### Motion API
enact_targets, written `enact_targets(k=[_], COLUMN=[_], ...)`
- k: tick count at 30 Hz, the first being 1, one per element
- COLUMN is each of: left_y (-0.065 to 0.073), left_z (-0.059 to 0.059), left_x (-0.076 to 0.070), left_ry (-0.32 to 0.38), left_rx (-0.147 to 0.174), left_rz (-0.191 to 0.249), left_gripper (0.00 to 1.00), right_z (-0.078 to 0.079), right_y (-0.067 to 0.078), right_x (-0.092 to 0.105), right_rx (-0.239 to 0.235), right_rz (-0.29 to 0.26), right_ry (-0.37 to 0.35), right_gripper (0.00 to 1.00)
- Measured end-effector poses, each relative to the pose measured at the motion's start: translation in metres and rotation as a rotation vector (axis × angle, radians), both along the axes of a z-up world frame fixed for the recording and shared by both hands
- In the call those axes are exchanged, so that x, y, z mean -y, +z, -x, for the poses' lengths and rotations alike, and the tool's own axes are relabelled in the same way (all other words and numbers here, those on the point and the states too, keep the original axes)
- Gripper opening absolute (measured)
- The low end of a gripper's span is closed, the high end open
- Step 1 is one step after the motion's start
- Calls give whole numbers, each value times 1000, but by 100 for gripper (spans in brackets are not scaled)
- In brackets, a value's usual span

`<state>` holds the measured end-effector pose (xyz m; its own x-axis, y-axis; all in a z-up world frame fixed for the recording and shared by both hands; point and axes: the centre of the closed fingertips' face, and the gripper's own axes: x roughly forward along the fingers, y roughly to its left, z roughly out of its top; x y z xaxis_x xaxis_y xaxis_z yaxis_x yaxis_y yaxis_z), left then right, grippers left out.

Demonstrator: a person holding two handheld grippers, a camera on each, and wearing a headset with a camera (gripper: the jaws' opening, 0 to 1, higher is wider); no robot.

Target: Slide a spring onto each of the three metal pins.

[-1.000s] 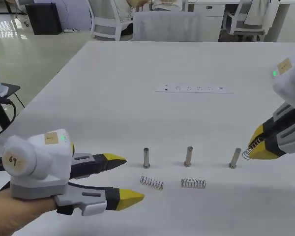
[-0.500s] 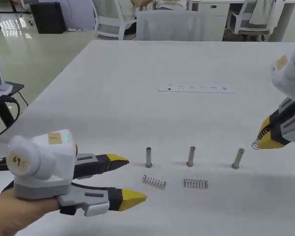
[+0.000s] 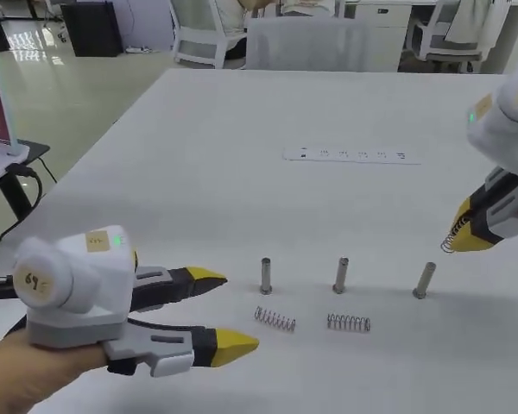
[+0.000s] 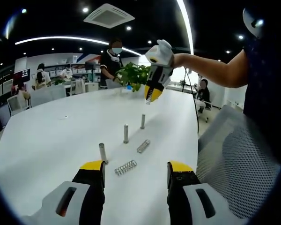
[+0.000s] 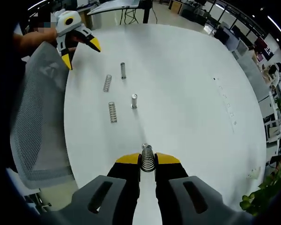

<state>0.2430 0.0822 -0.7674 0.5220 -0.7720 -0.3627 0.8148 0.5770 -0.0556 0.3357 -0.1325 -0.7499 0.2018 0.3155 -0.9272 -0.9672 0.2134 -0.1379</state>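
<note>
Head view shows open table (image 3: 198, 172) stretching far beyond the three upright pins (image 3: 341, 275), with two loose springs (image 3: 349, 323) lying just near of the left and middle ones. The left gripper (image 3: 236, 310) hovers at the near left, jaws wide apart and empty. The right gripper (image 3: 466, 240), partly cut off at the right edge, pinches a third spring (image 3: 451, 236) clear above the right pin (image 3: 425, 281), which that spring mostly hides in the right gripper view

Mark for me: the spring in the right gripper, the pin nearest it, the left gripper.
spring (image 5: 148, 159): right gripper view, coils between the jaws.
nearest pin (image 3: 425, 280): head view, mid-shaft.
left gripper (image 3: 236, 310): head view, midway between fingertips.
</note>
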Motion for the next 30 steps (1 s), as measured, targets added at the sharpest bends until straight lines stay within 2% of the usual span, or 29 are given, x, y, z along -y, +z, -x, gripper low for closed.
enact_targets(k=[6,15,30], left_y=[-2,2,1], left_z=[-3,-12,-11], left_x=[-7,-21,-17], left_ry=[20,60,62], left_rx=[5,21,17], left_rz=[-18,-16,-6], left_gripper=[48,48,48], right_z=[-3,-6,-10], right_y=[-3,-16,-35], right_x=[-2,-1,-4], right_rx=[-2,-19,-54], right_rz=[8,49,70], right_ry=[5,19,16], right_gripper=[9,9,9])
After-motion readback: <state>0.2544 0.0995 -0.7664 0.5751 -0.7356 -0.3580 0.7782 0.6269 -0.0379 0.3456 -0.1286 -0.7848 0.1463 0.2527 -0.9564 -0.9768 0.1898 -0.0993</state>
